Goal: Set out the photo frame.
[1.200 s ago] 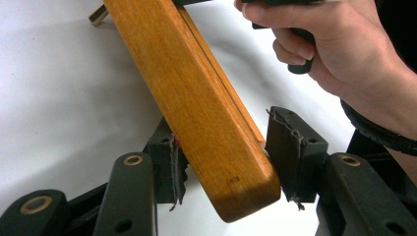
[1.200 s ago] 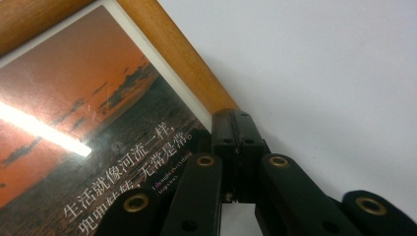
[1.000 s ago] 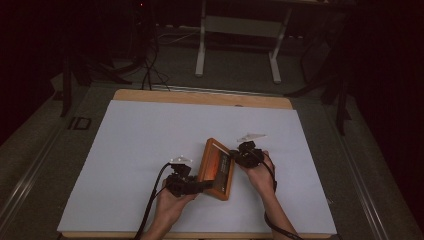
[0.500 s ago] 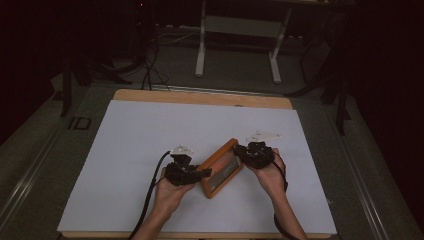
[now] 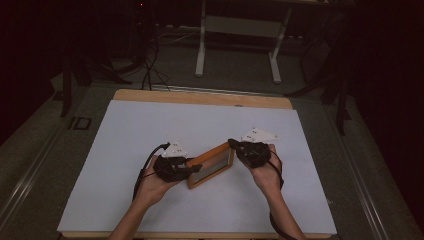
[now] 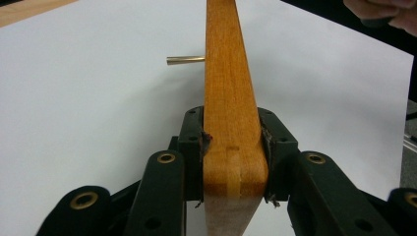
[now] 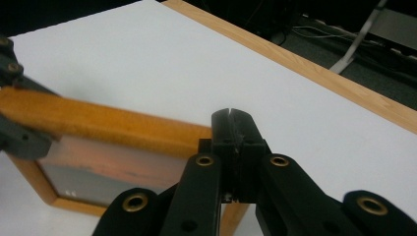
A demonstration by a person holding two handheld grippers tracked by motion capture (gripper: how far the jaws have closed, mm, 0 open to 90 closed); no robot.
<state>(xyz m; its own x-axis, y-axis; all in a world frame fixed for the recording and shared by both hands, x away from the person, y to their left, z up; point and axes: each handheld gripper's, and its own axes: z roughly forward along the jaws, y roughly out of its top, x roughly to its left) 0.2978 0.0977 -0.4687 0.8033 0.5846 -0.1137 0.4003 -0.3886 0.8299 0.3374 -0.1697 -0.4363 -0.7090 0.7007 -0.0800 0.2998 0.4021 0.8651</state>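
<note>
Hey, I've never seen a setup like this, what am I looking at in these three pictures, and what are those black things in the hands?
A person stands at a table covered with a white sheet and holds a black two-jaw clamp tool in each hand. The high view looks down from above. The other two come from small cameras riding on each tool, looking along its jaws. On the sheet is a wooden picture frame. The left gripper is clamped on the frame's edge; a small brass pin sticks out of the wood beyond it. The right gripper sits at the frame's other end with its jaws together; whether it pinches anything, I cannot tell.
</note>
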